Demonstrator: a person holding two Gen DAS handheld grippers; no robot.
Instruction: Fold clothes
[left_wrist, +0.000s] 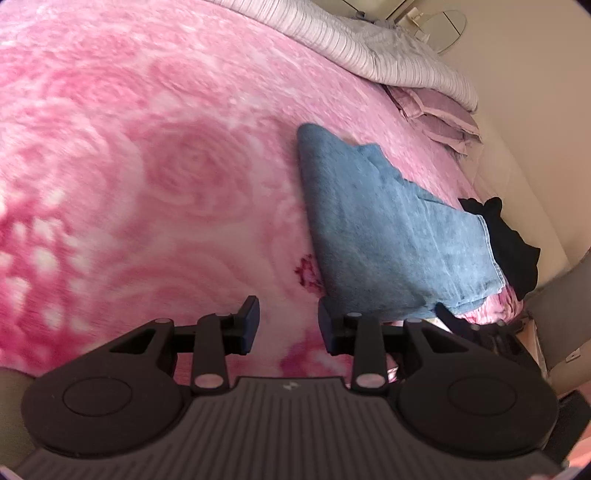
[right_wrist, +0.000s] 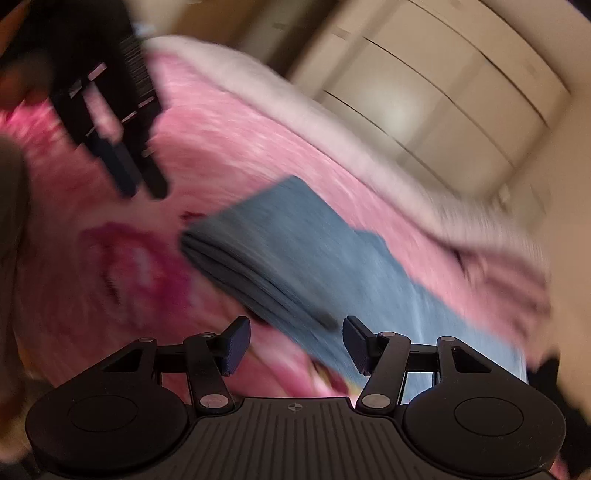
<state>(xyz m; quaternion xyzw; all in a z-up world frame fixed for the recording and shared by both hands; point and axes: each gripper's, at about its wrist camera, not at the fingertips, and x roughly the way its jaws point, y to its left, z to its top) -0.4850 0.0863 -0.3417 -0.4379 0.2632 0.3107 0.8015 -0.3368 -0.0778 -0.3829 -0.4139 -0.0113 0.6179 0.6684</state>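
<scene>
Left wrist view: left gripper (left_wrist: 288, 325) released, jaws apart, nothing between them, hovering over a pink rose-patterned blanket (left_wrist: 147, 166). Folded blue jeans (left_wrist: 388, 236) lying on the blanket just beyond the right finger, stretching to the far right. Black garment (left_wrist: 513, 247) bunched at the right end of the jeans, touching them. Striped white duvet (left_wrist: 369, 44) heaped at the far edge, mauve pillows (left_wrist: 443, 118) tucked under it. Cream wall on the right. Small emblem on the gripper body, no readable writing.

Right wrist view, heavily blurred: right gripper (right_wrist: 297, 343) released, jaws wide, holding nothing, just above the near end of the folded jeans (right_wrist: 303, 258). Left gripper (right_wrist: 122, 162) hanging at far left over the pink blanket (right_wrist: 240, 140), well apart from the jeans. Cream wardrobe doors (right_wrist: 443, 92) beyond the bed. Small cross mark on the body; no legible text.
</scene>
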